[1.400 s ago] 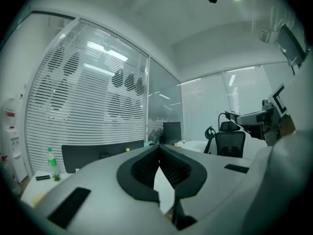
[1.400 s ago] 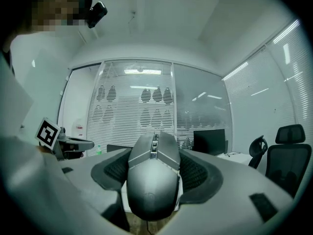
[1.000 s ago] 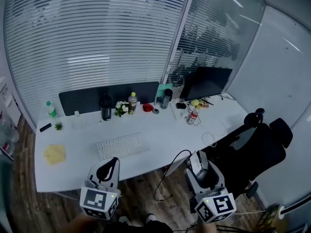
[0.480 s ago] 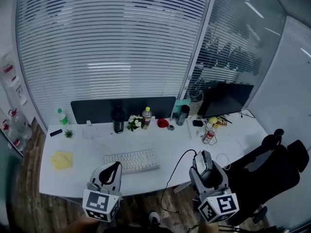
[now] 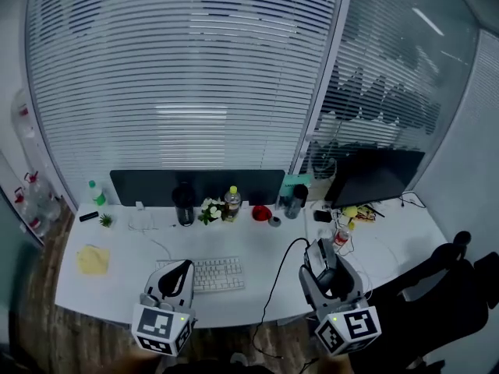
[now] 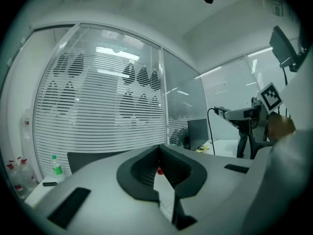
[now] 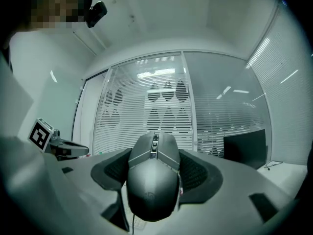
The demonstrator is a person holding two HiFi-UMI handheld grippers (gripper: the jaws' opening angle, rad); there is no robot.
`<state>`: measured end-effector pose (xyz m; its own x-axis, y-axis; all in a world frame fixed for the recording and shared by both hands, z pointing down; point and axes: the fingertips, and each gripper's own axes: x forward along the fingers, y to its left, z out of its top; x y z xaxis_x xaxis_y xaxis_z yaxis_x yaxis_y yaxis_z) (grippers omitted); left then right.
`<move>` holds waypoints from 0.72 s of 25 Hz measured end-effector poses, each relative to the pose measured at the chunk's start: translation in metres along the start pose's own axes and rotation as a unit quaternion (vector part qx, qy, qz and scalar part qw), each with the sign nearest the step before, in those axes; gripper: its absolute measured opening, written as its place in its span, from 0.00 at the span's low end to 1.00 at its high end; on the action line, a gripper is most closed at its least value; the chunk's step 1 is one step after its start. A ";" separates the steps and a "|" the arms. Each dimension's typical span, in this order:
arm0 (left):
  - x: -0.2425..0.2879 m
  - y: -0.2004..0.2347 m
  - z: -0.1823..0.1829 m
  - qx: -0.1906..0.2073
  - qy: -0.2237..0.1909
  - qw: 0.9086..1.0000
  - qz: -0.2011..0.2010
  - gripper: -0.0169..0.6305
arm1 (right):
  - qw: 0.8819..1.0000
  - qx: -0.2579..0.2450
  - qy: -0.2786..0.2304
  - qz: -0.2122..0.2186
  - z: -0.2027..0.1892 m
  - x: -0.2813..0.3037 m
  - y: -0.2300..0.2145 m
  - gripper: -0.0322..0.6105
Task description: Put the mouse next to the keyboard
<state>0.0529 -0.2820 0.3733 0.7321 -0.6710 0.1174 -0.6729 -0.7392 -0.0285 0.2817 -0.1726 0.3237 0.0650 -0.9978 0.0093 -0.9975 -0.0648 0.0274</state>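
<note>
- Step in hand, by my reading: the carry. The mouse [image 7: 151,185] is off the desk [image 5: 257,236], pinched between the pads of the right gripper [image 5: 321,265], whose jaws stand wide on its flanks.
- Mouse position in the head view: at 3 o'clock of the keyboard [image 5: 212,273], near but not beside it, over the desk's front edge. Its height above the top I cannot tell.
- The black cable [image 5: 273,287] trails from the mouse off the front edge, between the keyboard and the right gripper.
- Left gripper [image 5: 173,275]: pads pressed together at the tips, nothing in them; it sits at 9 o'clock of the keyboard.
- Next move calls for bringing the mouse over bare desk just at the keyboard's 3 o'clock end, lowering until it rests flat, then spreading the jaws. Watch that the cable does not drag across the keys.
- Count: one mouse, one keyboard, two grippers, one dark monitor [image 5: 376,174] at the desk's 2 o'clock corner, one yellow cloth [image 5: 92,259] at 9 o'clock. The back row at 12 o'clock holds at least four bottles or flasks.
</note>
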 end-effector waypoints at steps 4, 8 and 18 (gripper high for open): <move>0.016 -0.008 -0.001 -0.002 0.006 1.000 0.031 0.07 | 1.000 0.000 0.003 0.026 -0.004 0.017 -0.020 0.51; 0.025 -0.009 -0.015 -0.008 0.023 0.998 0.054 0.07 | 0.999 -0.005 0.015 0.043 -0.015 0.034 -0.032 0.51; 0.032 0.001 -0.046 -0.017 0.047 0.997 0.051 0.07 | 0.996 0.000 0.059 0.072 -0.077 0.081 -0.020 0.51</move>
<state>0.0708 -0.3021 0.4230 0.6477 -0.7329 0.2084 -0.7475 -0.6641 -0.0123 0.3089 -0.2515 0.4007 -0.0766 -0.9886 0.1297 -0.9967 0.0795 0.0177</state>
